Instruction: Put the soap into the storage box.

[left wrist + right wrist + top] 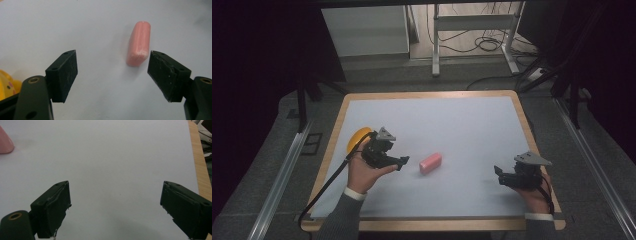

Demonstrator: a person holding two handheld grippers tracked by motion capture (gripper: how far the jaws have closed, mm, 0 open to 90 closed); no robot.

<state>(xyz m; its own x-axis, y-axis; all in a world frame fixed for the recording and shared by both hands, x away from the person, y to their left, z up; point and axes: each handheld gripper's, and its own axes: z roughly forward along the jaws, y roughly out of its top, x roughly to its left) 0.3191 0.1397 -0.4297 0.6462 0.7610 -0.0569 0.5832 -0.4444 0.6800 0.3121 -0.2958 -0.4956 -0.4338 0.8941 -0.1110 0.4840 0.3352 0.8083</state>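
Forearms enter from near edge over white table. Left gripper, jaws apart, empty, aims at pink block lying mid-table, path clear. Right gripper, jaws wide, empty, well apart. Yellow object behind left hand; left gripper view reveals its spots.

Your left gripper sits just left of the block, which lies on the sheet near the table's middle. A bowl sits behind your left hand. Your right gripper is well right of the block.
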